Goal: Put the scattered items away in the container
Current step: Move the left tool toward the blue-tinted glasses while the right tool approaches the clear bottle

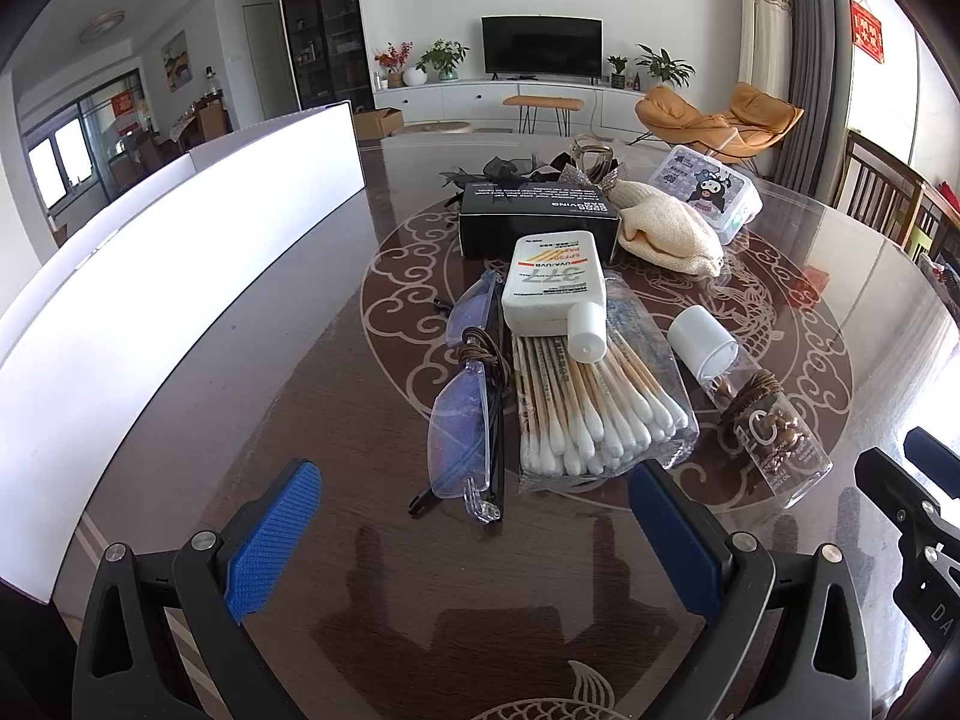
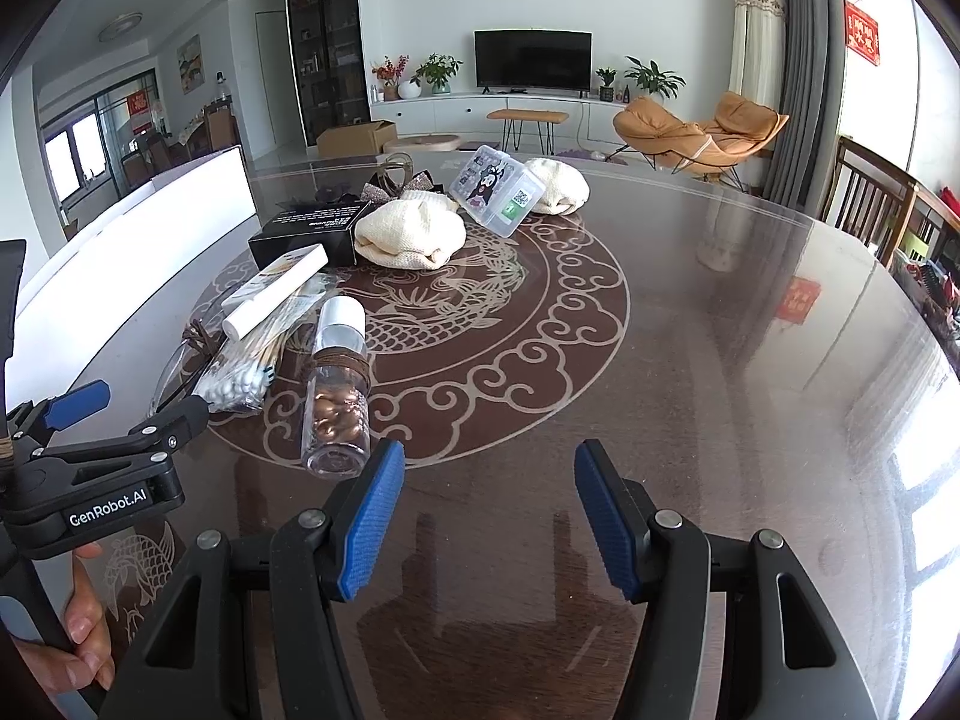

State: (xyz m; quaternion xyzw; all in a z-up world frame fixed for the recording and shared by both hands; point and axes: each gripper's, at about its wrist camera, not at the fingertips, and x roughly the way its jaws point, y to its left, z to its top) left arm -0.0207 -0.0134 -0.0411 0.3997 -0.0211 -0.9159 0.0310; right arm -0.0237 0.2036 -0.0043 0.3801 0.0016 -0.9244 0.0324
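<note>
Scattered items lie on the dark glass-topped table (image 1: 288, 396). Folded glasses (image 1: 465, 420), a bag of cotton swabs (image 1: 594, 414) and a white sunscreen bottle (image 1: 552, 288) lie just ahead of my left gripper (image 1: 474, 534). It is open with nothing between its fingers. A clear capsule bottle (image 2: 336, 402) lies just ahead and left of my right gripper (image 2: 489, 516), which is also open and empty. Farther back sit a black box (image 1: 537, 222), a beige pouch (image 1: 669, 234) and a clear cartoon box (image 2: 498, 189). The white container (image 1: 150, 276) stands along the left.
A second beige pouch (image 2: 558, 183) and dark hair bows (image 2: 390, 183) lie at the far end of the pile. My left gripper (image 2: 129, 408) appears at the left of the right wrist view, held by a hand (image 2: 84, 618). Wooden chairs (image 2: 870, 204) stand beyond the table's right edge.
</note>
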